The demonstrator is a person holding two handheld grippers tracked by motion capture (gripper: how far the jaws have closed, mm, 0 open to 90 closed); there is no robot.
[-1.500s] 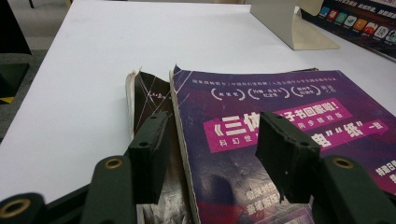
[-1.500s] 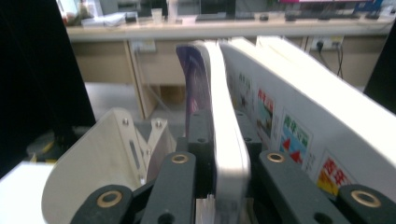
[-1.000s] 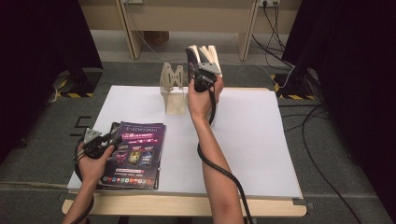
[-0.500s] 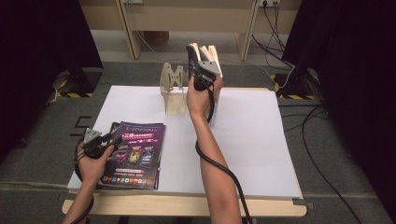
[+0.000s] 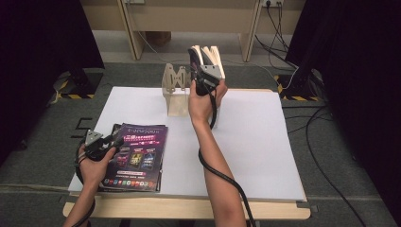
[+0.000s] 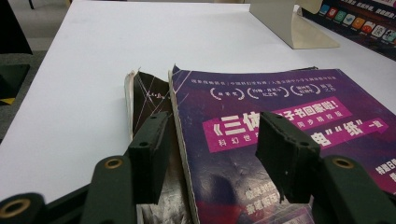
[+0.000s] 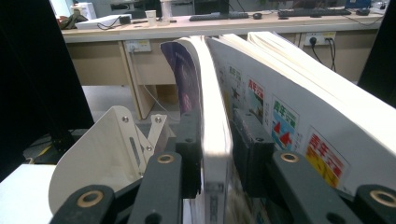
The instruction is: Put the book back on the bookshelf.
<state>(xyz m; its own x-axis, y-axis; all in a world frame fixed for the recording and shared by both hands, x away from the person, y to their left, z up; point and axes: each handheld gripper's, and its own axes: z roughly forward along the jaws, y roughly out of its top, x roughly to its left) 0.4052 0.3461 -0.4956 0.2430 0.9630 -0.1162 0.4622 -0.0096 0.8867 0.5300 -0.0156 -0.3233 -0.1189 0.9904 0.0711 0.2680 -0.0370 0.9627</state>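
A purple magazine (image 5: 137, 156) lies on top of another at the table's front left. My left gripper (image 5: 111, 142) rests at its near-left corner, open, with its jaws (image 6: 212, 140) spread over the purple cover (image 6: 280, 107) and a darker magazine (image 6: 149, 93) underneath. At the back, my right gripper (image 5: 201, 78) is raised at a row of upright magazines (image 5: 210, 54) beside a cream metal bookend (image 5: 175, 90). Its jaws (image 7: 217, 135) have just been opening and stand either side of the purple-covered magazine (image 7: 212, 116), the right pad slightly off it.
The white table top (image 5: 255, 142) stretches to the right of both hands. More upright magazines (image 7: 289, 102) lean to the right of the one between the jaws. The bookend (image 7: 98, 154) stands just left of the right gripper. Cables lie on the floor at the right.
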